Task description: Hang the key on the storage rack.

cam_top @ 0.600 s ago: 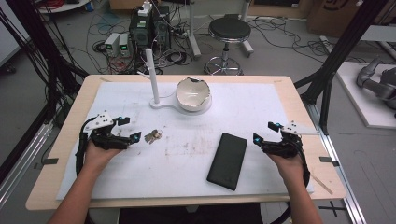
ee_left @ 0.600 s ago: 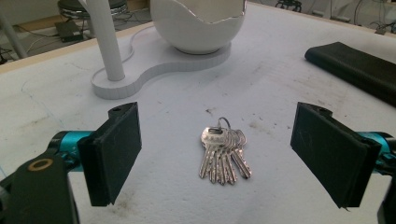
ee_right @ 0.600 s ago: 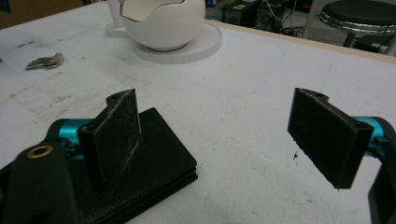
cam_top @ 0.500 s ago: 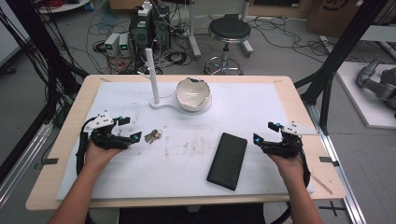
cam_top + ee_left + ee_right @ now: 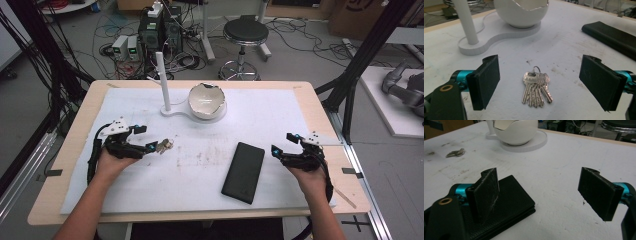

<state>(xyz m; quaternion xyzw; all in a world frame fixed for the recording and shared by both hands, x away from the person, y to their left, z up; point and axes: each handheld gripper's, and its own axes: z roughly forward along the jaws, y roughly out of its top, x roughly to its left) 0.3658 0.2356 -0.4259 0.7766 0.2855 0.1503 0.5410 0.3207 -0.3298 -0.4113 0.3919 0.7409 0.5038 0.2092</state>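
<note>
Left claw (image 5: pixel 537 85) is hanging wide open with the key bunch (image 5: pixel 536 88) lying flat between its jaws, so I'm dropping lower before squeezing.

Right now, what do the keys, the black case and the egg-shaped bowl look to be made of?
Keys: bare metal, silvery with bright glints. Black case: probably leather or imitation, matte and finely grained, layered edge. Egg-shaped bowl: likely glazed ceramic or glossy plastic, white with a jagged rim.
</note>
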